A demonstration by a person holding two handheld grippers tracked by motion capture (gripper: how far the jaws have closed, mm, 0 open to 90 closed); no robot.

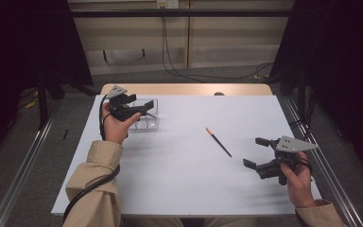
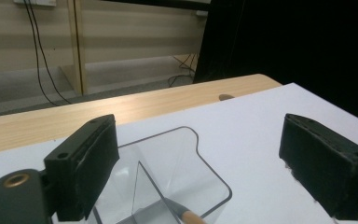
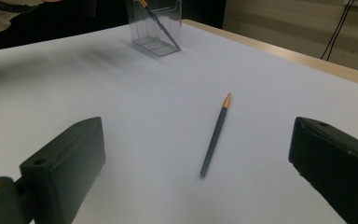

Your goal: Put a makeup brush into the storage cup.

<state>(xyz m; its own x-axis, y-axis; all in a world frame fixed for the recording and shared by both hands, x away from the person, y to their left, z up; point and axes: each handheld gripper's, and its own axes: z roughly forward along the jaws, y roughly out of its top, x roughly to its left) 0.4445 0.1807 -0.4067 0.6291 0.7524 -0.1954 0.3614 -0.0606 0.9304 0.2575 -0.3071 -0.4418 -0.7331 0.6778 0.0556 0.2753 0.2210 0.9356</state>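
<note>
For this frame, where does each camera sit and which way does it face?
High view: above the person's side, looking forward and down on the table; both forearms and grippers show.
Left gripper view: over the clear holder, facing the far edge; open jaws.
Right gripper view: low, facing the pen; open jaws.
Both gripper views share the holder.

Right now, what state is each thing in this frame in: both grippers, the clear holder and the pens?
Left gripper: open, over the clear holder, nothing between its jaws.
Right gripper: open, nothing held, pointing toward the loose pen.
Clear holder: upright on the white table, one pen inside.
Pen in the holder: leaning tilted, orange end up.
Loose pen: lying flat on the table, apart from both grippers.
</note>
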